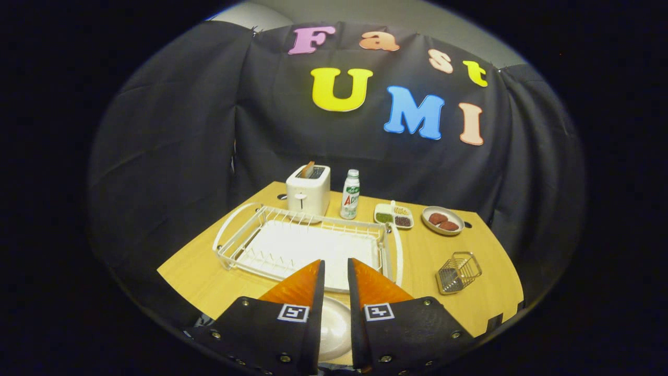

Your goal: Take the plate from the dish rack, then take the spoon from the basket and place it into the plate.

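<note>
Gripper (336,271) held above the near edge of a wooden table (209,282), fingers pointing toward the back wall, jaws parted by a narrow gap with nothing gripped between them. White plate (334,329) lying flat on the table directly beneath the fingers, partly hidden by them, visible through the gap. White wire dish rack (308,243) on its white drip tray just ahead of the fingertips, no dishes seen standing in it. Small wire basket (458,272) to the right of the rack, well apart from the fingers; contents too small to make out, spoon not discernible. Along the back of the table, beyond the rack: white toaster (308,193) with a slice of bread (307,169) protruding from a slot, upright plastic bottle (350,194) just right of it, divided condiment dish (394,215) further right, then a shallow bowl (443,220) holding two reddish-brown pieces.
</note>
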`<state>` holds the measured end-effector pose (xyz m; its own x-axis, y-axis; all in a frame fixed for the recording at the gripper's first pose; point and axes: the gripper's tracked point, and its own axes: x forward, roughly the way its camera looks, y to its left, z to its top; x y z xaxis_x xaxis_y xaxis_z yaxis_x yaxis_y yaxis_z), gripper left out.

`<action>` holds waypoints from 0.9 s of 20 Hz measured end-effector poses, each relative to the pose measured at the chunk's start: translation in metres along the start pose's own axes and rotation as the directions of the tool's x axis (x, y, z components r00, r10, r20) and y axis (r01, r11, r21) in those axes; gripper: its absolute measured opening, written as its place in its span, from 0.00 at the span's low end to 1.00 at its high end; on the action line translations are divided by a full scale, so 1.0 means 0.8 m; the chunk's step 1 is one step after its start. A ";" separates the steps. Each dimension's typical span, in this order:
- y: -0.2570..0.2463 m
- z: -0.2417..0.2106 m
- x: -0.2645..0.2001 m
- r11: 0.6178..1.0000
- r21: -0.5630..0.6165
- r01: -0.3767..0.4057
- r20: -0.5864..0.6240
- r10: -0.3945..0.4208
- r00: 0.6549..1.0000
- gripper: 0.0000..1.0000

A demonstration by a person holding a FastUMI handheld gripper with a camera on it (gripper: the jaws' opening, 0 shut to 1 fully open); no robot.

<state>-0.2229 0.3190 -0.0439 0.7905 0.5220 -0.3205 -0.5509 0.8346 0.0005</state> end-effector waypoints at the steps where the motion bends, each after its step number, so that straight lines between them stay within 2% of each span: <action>1: -0.013 0.019 -0.003 1.000 0.017 0.019 0.030 -0.019 0.999 0.24; 5: -0.074 0.084 -0.012 0.989 0.100 0.109 0.109 -0.120 0.987 0.27; 6: -0.090 0.100 -0.012 0.985 0.120 0.123 0.134 -0.139 0.981 0.36; 8: -0.118 0.124 -0.016 0.979 0.145 0.141 0.181 -0.166 0.969 0.42; 9: -0.134 0.133 -0.018 0.976 0.152 0.153 0.198 -0.182 0.963 0.51; 10: -0.150 0.141 -0.019 0.972 0.160 0.170 0.218 -0.203 0.955 0.64; 12: -0.176 0.155 -0.020 0.970 0.172 0.171 0.253 -0.211 0.944 0.67; 15: -0.207 0.158 -0.018 0.967 0.180 0.178 0.279 -0.224 0.934 0.99; 18: -0.225 0.161 -0.018 0.970 0.182 0.162 0.303 -0.211 0.929 0.99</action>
<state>-0.1005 0.1836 0.0824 0.9321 0.3620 -0.0113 -0.3581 0.9259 0.1207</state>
